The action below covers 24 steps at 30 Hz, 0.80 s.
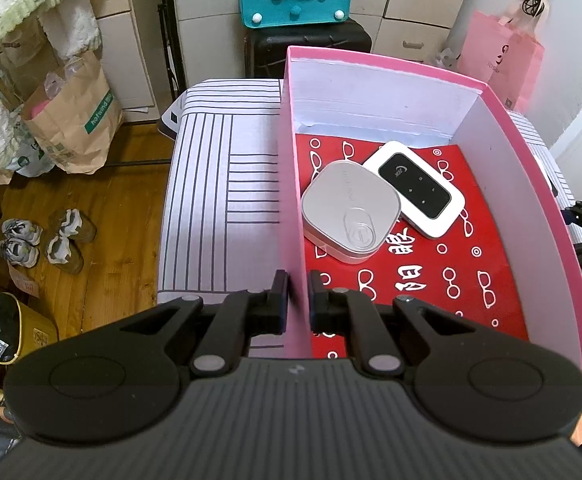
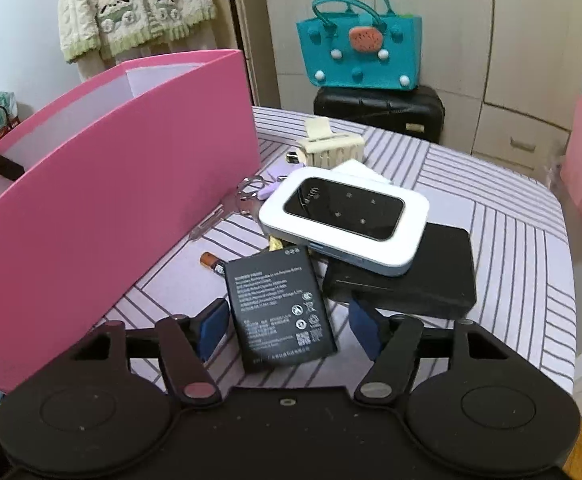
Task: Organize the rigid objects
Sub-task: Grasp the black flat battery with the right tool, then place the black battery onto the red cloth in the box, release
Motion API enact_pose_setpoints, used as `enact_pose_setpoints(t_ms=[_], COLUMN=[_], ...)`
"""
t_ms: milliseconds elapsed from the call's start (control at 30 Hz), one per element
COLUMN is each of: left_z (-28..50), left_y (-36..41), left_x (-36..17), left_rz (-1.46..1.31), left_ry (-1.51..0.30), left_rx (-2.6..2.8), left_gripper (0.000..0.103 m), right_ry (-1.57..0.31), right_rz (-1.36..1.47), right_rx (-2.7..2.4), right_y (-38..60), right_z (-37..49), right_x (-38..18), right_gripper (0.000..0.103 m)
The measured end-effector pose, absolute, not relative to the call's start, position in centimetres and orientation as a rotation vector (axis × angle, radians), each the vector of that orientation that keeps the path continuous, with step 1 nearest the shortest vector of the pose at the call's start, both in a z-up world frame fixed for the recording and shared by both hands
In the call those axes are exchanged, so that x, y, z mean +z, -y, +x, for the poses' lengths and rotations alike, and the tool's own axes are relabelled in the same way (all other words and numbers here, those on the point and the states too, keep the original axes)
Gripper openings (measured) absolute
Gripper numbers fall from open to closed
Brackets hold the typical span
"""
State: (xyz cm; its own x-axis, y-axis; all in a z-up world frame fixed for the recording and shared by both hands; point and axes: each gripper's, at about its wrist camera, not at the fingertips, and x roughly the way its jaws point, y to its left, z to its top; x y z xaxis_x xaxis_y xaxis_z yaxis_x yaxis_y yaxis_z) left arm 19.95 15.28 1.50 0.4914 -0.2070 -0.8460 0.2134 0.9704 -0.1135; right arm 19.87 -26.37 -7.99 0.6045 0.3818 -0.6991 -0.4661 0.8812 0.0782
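Note:
My left gripper (image 1: 299,296) is shut on the left wall of the pink box (image 1: 291,184), one finger outside and one inside. On the red patterned lining in the box lie a silver case (image 1: 351,216) and a white pocket router (image 1: 415,188). In the right wrist view my right gripper (image 2: 287,326) stands open over the striped table. A flat black battery (image 2: 279,304) lies between its blue pads, with a gap on each side. Beyond it a second white router (image 2: 343,216) rests on a black power bank (image 2: 419,284). The pink box (image 2: 111,200) stands to the left.
An AA cell (image 2: 211,260), keys on a ring (image 2: 247,196) and a cream hair clip (image 2: 331,144) lie by the box. Behind the table a teal felt bag (image 2: 359,56) sits on a black suitcase (image 2: 379,112). Shoes (image 1: 39,240) stand on the floor at the left.

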Motion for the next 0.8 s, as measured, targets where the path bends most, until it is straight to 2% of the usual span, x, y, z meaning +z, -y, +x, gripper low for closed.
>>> enact_pose_setpoints(t_ms=[67,100,167,533,800], left_z=[20.0,20.0,20.0,20.0,20.1], left_y=[-15.3,-15.3,-15.3,-15.5,-15.6], left_x=[1.5,1.5,1.5,1.5,1.5], left_rz=[0.004,0.005,0.009,0.003,0.005], left_ry=[-1.025,-1.025,-1.026,-1.025,-1.030], left_rx=[-0.254,-0.254,-0.253,-0.264,-0.281], left_gripper=[0.009,0.009,0.008,0.009,0.009], right_ry=[-0.763,-0.753,-0.751,-0.755,-0.698], right_rz=[-0.153,-0.178,-0.201,-0.191,-0.139], right_rx=[0.477,0.464,0.479,0.432,0.473], right_y=[25.8,25.5,25.0,24.2,23.5], right_z=[19.6,19.3,18.7,16.7,15.5], right_x=[-8.2,-8.2,-7.8,-5.9,-0.3], right_gripper=[0.070,0.057,0.055,0.055,0.055])
